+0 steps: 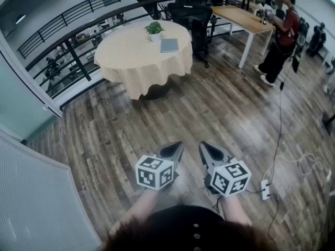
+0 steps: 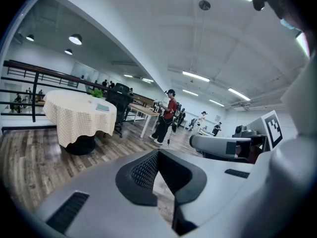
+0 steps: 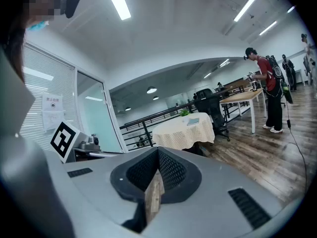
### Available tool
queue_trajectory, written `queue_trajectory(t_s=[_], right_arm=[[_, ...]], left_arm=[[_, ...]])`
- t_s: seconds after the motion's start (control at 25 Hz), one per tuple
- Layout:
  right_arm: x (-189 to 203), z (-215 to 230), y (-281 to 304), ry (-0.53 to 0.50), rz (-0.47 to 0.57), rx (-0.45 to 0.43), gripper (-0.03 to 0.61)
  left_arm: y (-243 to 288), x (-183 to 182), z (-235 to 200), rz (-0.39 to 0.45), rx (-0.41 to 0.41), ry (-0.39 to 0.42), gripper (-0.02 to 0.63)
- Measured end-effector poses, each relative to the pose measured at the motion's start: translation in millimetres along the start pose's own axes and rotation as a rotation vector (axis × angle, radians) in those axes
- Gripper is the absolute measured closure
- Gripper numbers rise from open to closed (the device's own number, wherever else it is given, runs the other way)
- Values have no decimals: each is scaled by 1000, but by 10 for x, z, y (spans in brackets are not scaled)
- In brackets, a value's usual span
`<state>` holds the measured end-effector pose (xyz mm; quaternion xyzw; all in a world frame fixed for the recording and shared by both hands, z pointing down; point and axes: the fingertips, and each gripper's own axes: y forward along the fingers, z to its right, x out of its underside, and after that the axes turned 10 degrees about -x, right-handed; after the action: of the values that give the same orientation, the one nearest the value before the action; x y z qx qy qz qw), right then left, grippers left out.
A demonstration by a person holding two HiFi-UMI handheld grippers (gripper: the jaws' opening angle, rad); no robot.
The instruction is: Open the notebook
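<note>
Far on the left I see a black metal railing [image 1: 63,21] with thin bars. Next comes a round desk [image 1: 131,51] under a soft, pale yellow cloth [image 1: 157,69] with tiny checks that hangs down in folds. On it sits a small leafy green plant [image 1: 154,28] in a little pot. Just beside the plant, to its right, lies the notebook [image 1: 169,45], flat, thin, grey-blue and closed. Past that stands a black chair [image 1: 194,15]. Then there is a long desk [image 1: 246,19] with a smooth wooden top and white legs, where a person [image 1: 282,33] in a red top stands. The floor [image 1: 209,103] is made of dark, streaky wooden planks. Down near me, both claws are well apart from the notebook. My left claw [image 1: 176,147] is pressed shut, its bumpy black pads [image 2: 144,171] meet at the tip, and it has nothing in it. My right claw [image 1: 205,147] is closed up the same way and holds nothing. Each one carries a white cube [image 1: 155,172] with black square marks. A white power strip [image 1: 265,189] lies on the floor at the right.
</note>
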<state>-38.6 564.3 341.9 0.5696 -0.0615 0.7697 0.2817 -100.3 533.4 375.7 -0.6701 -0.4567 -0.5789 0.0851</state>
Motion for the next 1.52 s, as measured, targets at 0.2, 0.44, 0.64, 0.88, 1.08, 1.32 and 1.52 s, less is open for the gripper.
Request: queue_trajectory(t_s=[0.2,0.44,0.64,0.88,1.08,1.32,1.52], right_arm=[[72,-154,104,9,1,-34,568],[53,-178,223,-15,-10,-44,568],[-21,-94,307,-13,0,-16,568],[35,-81,509,-11,-29,-28,568],[-40,38,678,54,30,6,568],[-59,119,898,59,33,41,568],[-112,255,1015,36,18,65,568]], left_arm=[[-45,67,-21,-1,1,-2,606],[6,64,-16,-1,4,-2,606],[98,-9,-34,11,10,-6,606],[137,-93,-150,32,55,52,606],[212,-141,-311,43,71,39,606],[260,-147,-520,25,48,38,606],[338,-263,-643,34,76,32,606]])
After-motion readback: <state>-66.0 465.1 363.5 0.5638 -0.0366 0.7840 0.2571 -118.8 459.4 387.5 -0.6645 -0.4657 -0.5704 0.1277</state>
